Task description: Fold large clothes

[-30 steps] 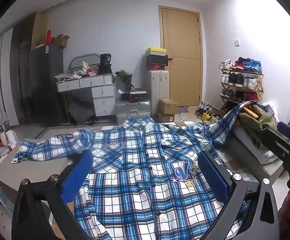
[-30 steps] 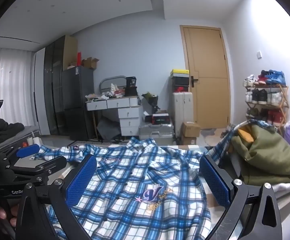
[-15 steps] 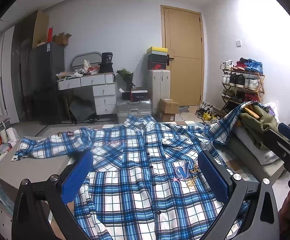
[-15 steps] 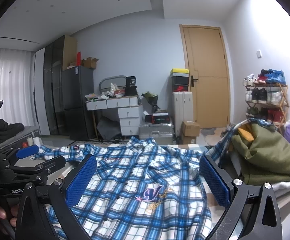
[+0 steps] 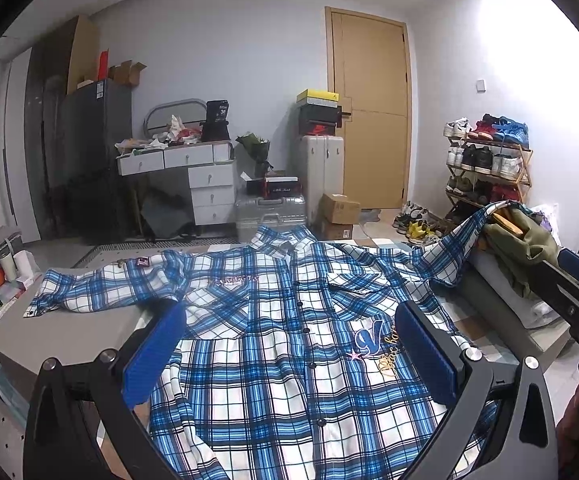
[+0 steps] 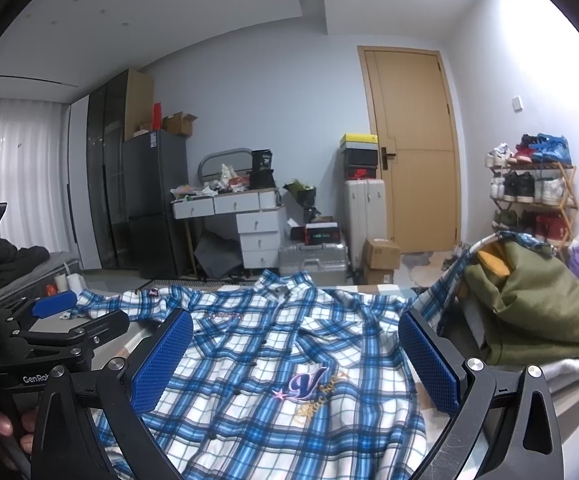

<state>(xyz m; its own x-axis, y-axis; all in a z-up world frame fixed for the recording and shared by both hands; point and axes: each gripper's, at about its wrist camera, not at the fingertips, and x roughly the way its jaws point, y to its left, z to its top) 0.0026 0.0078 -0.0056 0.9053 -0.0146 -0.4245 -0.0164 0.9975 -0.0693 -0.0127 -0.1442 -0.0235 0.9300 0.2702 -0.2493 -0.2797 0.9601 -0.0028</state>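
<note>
Left wrist view, my left gripper [image 5: 289, 354] spread wide, empty, above the plaid shirt [image 5: 273, 344], my right gripper [image 6: 295, 360] likewise agape.

Pale walls, wooden door [image 6: 411, 148], cluttered white desk [image 6: 245, 216], shoe rack [image 6: 533, 188].

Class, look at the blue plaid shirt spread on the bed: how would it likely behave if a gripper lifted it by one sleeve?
The plaid shirt would probably sag and trail, since its cloth already lies in soft wrinkles. The far sleeve drapes over the green bundle and may drag on it. It looks thin, so probably light.
</note>
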